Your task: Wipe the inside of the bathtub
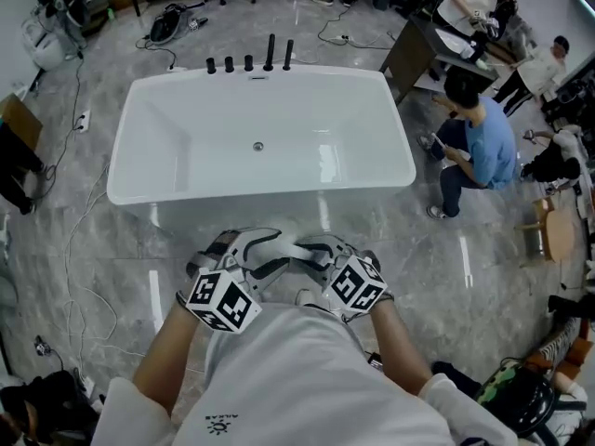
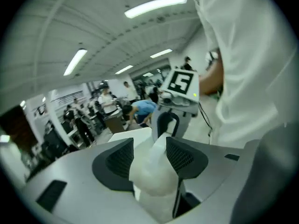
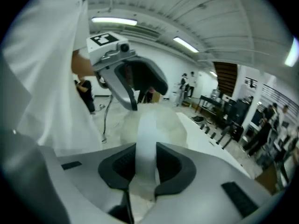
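The white bathtub (image 1: pixel 260 190) stands on the grey marble floor in front of me, with its drain (image 1: pixel 258 146) in the middle of the bottom. Both grippers are held close to my chest, short of the tub's near rim, with their jaws pointing at each other. A white cloth (image 2: pixel 152 171) stretches between them. My right gripper (image 3: pixel 145 164) is shut on a strip of the cloth (image 3: pixel 145 139). My left gripper (image 2: pixel 150 155) stands open, its jaws wide apart; the cloth lies bunched between the pads, which do not pinch it. The head view shows the left gripper (image 1: pixel 268 249) and right gripper (image 1: pixel 314 251) nearly touching.
Several black tap fittings (image 1: pixel 249 61) stand along the tub's far rim. A person in a blue shirt (image 1: pixel 485 142) crouches right of the tub, beside a dark table (image 1: pixel 423 49). Cables (image 1: pixel 88 203) trail over the floor at the left. Bags and gear lie at the room's edges.
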